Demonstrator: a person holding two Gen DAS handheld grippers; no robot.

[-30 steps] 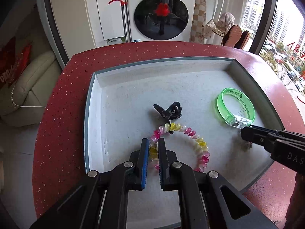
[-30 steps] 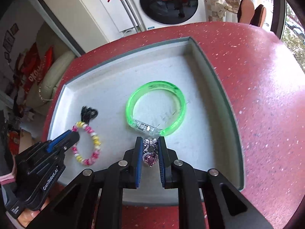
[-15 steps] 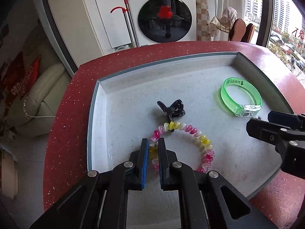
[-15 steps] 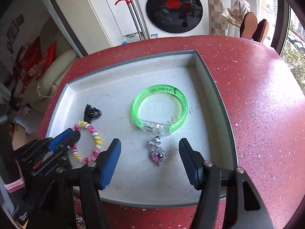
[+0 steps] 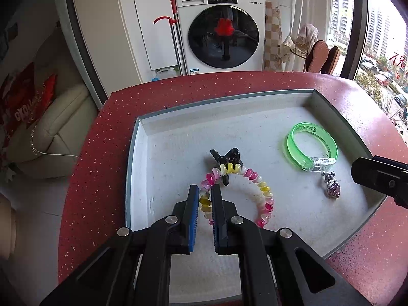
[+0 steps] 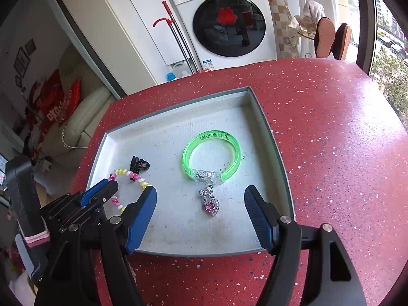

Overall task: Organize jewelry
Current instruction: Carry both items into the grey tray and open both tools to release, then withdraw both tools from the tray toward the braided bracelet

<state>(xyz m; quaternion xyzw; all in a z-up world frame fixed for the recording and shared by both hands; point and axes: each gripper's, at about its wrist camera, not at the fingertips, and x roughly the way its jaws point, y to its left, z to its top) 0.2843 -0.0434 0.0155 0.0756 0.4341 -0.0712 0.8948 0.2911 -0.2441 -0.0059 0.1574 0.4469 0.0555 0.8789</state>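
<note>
While the washing machine (image 5: 219,29) at the back is showing a "Panasonic" badge, the rest of its panel text is reading too small to make out. The green bangle (image 6: 211,154) is carrying dark printed characters on its far rim, probably Chinese, not legible. Red characters are showing on the window (image 5: 397,61) at right. A red cushion (image 6: 57,109) with pale lettering is sitting on the cream sofa (image 5: 51,137).

The grey tray (image 5: 132,158) is lying on the red speckled bench (image 6: 331,132), and all the jewelry is lying inside it. The left gripper (image 5: 205,204) is pinching the near-left part of the pink-and-yellow bead bracelet (image 5: 257,181), jaws pressed close on the beads. A black hair claw (image 5: 227,159) is touching the bracelet's far side. The right gripper (image 6: 200,204) is hanging spread wide, jaws just having been opening, with the pink heart pendant (image 6: 210,202) lying free on the tray floor between them, just below the bangle's clear clasp.
</note>
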